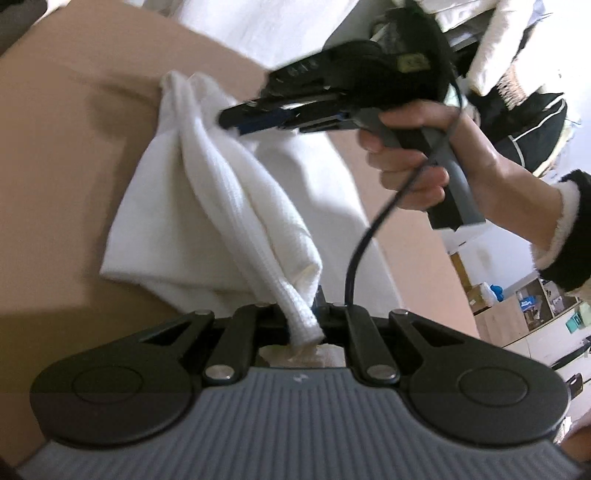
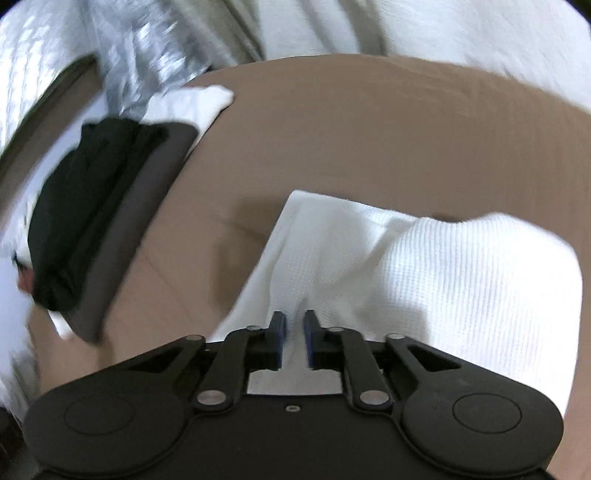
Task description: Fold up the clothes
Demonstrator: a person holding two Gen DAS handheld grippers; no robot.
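Observation:
A white waffle-knit garment [image 1: 207, 206] lies partly lifted on a brown cardboard surface [image 1: 55, 184]. My left gripper [image 1: 306, 314] is shut on a rolled hem of it, which hangs out between the fingers. A hand [image 1: 410, 158] holds my right gripper [image 1: 231, 120] further along the same cloth, at its far end. In the right wrist view the right gripper [image 2: 294, 328] pinches the white garment [image 2: 461, 288], with creases running into the narrow gap between its blue pads [image 2: 280, 332]. The cloth bulges up to the right of the fingers.
A pile of folded dark clothes [image 2: 74, 221] with a brown piece [image 2: 147, 206] and a white one [image 2: 199, 103] sits at the left of the cardboard [image 2: 369, 129]. Silver foil [image 2: 140, 66] and white bedding [image 2: 406, 26] lie behind. Shelves [image 1: 535, 302] stand at right.

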